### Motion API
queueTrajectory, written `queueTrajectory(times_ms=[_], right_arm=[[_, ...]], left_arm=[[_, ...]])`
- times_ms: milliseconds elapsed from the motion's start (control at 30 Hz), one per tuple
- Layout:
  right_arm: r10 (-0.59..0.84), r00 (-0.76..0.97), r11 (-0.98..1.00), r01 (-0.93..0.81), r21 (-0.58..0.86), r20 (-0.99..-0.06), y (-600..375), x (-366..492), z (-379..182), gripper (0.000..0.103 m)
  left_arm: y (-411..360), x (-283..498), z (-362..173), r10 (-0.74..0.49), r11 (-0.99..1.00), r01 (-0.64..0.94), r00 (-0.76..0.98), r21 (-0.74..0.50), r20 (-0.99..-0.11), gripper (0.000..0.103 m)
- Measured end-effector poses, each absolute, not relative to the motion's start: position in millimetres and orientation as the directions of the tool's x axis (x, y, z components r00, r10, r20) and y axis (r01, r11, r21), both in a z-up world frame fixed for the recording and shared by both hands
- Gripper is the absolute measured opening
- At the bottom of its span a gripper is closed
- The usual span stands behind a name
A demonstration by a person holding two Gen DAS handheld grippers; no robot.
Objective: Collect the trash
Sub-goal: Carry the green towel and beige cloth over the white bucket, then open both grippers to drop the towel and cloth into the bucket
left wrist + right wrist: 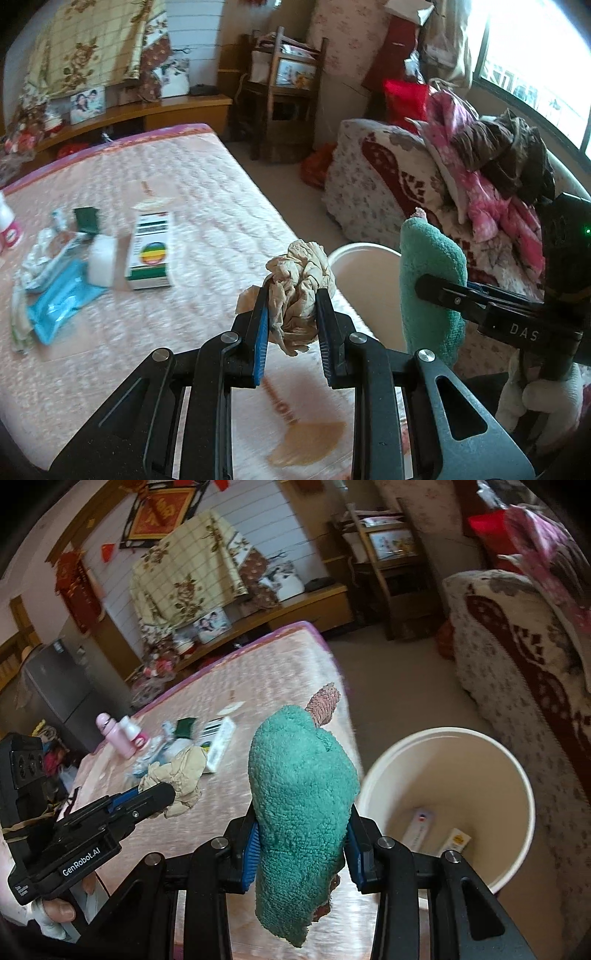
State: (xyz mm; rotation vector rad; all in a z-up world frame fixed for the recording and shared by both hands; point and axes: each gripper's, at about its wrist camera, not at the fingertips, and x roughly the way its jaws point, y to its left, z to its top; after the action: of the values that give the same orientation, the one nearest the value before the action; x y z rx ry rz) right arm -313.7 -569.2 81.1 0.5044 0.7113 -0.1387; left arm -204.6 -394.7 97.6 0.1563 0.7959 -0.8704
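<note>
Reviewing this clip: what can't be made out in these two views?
- Bucket, left wrist view: interior hidden by the green cloth and the crumpled paper.
- Labels on the two packets in the bucket, right wrist view: too small to read.
- Box print, left wrist view: blurred.
- Trash pile, right wrist view: partly hidden behind the left gripper.

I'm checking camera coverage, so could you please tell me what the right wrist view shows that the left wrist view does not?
Only the right wrist view shows inside the white bin, where two small packages lie, and a pink bottle. Only the left shows the blue packet. Both show the green cloth in the right gripper and the crumpled paper in the left gripper.
</note>
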Motion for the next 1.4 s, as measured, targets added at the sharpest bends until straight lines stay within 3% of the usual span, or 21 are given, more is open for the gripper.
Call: queueTrajectory(times_ms=[967,1067,1133,1400], right_arm=[[-0.103,0.665,0.779,0.516,0.355,-0.74,-658,-342,29,0.037],[-0.132,0.655,0.778,0.534,0.332,-0.744,-660,-342,26,0.042],[-0.152,0.648,0.773,0.548,0.319,-0.746,-661,-343,25,0.049],[-0.141,0.647,0.772,0.545,0.326,-0.75,-660,-341,26,0.05]], left_arm=[[-500,-212,55,-0.653,0.556,0.788,0.216,-0.265,-0.726,0.023],[-505,-212,51,-0.657,0.546,0.79,0.196,-0.28,-0.728,0.033],[-506,-212,49,-0.661,0.539,0.792,0.186,-0.286,-0.727,0.055],[-491,-211,52,-0.658,0.557,0.784,0.213,-0.275,-0.723,0.057]])
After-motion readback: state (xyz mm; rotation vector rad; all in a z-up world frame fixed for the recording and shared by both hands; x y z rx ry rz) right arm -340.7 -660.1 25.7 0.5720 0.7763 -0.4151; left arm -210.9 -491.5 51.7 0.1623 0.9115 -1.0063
